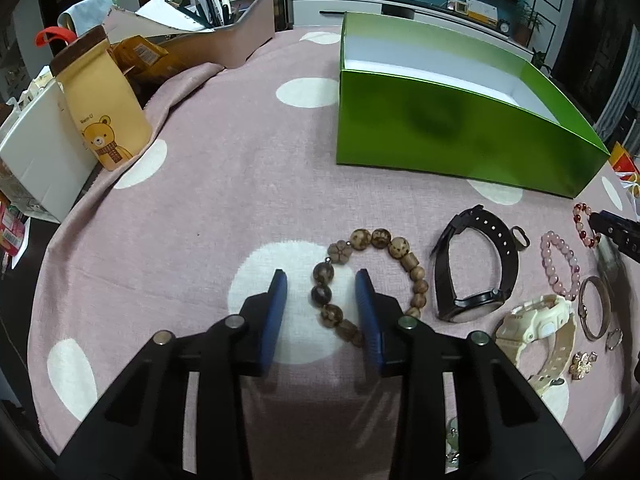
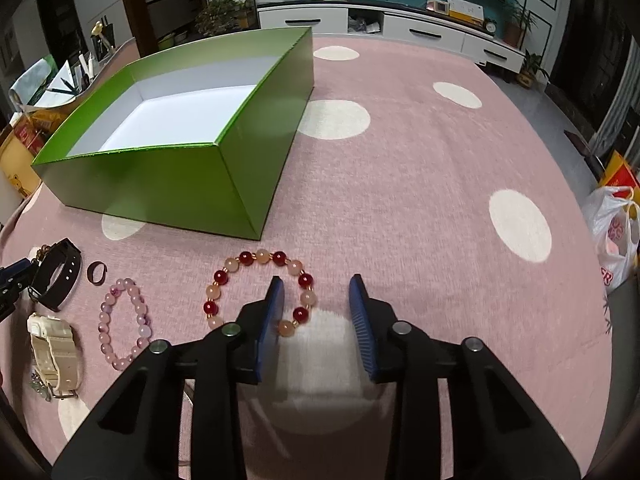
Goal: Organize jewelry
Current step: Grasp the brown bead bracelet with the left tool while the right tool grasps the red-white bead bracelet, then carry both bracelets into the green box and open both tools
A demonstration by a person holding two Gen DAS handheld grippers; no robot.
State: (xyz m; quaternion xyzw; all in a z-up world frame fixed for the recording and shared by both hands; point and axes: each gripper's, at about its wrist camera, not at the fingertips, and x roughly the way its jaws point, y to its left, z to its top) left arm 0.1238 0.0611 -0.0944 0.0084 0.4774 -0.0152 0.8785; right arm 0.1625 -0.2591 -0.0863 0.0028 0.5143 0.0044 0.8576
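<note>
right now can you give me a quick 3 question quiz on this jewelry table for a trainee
1. True or false: the green box already holds some jewelry.
2. Which piece has part of its loop between the fingers of the left tongs? A) black watch B) wooden bead bracelet C) cream watch
3. Fill in: the red and peach bracelet lies partly under the ___ finger of the right tongs.

Key
1. False: its white inside shows nothing in it.
2. B: the wooden bead bracelet runs through the open gap; the black watch and cream watch lie further right.
3. Left.
</note>
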